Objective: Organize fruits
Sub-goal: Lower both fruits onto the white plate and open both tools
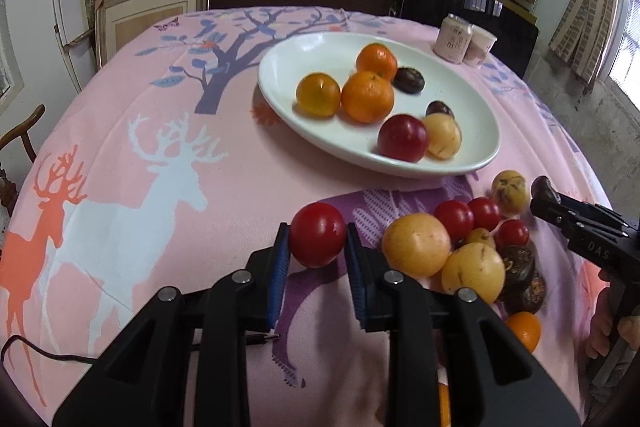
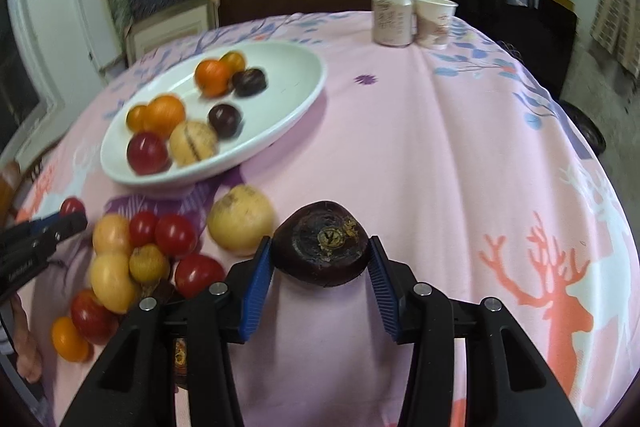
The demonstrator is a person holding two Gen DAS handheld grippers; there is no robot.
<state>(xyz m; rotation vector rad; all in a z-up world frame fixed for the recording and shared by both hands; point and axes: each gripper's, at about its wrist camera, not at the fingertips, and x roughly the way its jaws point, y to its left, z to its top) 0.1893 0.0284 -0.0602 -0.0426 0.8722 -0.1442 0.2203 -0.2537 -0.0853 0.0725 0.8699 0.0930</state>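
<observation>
My left gripper (image 1: 318, 231) is shut on a red tomato (image 1: 317, 241) just above the pink deer-print tablecloth. My right gripper (image 2: 320, 243) is shut on a dark purple fruit (image 2: 322, 245), stem scar facing the camera. A white oval plate (image 1: 280, 99) (image 2: 280, 115) lies beyond both, holding oranges, dark fruits, a red one and a yellow one. Between the grippers sits a loose pile of yellow, red and dark fruits (image 1: 460, 247) (image 2: 140, 255). The right gripper (image 1: 546, 201) shows at the right edge of the left wrist view. The left gripper (image 2: 66, 221) shows at the left edge of the right wrist view.
A drink can (image 2: 392, 17) and a paper cup (image 2: 434, 21) stand at the far edge of the table, right of the plate. A dark chair back rises behind the table. A thin black cable (image 1: 40, 353) trails at the near left. A person's hand (image 1: 612, 339) holds the right gripper.
</observation>
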